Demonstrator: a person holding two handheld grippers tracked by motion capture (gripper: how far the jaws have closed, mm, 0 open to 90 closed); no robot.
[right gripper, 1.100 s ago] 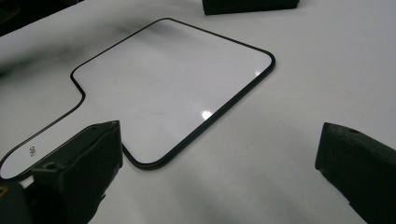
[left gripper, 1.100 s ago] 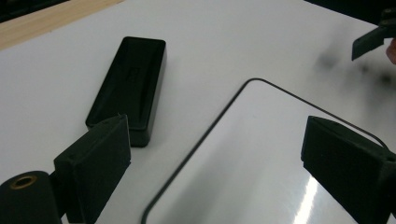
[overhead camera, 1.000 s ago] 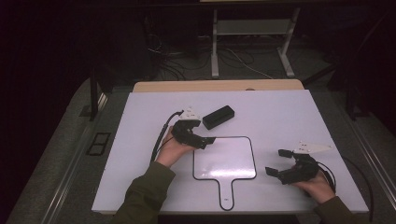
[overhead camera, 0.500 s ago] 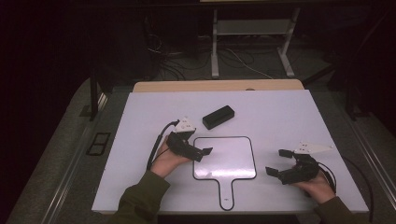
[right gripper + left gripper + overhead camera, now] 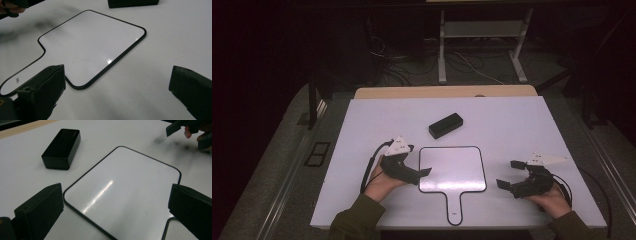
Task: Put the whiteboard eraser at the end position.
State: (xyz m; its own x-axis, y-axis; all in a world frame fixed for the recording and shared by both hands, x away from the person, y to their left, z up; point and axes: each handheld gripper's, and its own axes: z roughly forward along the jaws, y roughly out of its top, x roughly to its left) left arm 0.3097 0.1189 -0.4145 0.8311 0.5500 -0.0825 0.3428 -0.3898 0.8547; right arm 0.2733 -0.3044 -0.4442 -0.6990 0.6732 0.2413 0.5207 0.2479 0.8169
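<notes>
White and black-rimmed, the board [image 5: 452, 169] lies flat on the table [image 5: 512, 125] between my grippers, its near left edge inside my wide-open left gripper [image 5: 421, 177], my right gripper [image 5: 510, 175] gaping empty beside it, the black box [image 5: 445, 125] beyond.

White paddle board [image 5: 452, 169] is showing a thin black border; black box [image 5: 445, 125] is sitting on the white table [image 5: 512, 120]; olive sleeves.

lab or studio | dark room | white table [image 5: 362, 125] | floor cables [image 5: 472, 65] | metal stand [image 5: 482, 35]
</notes>
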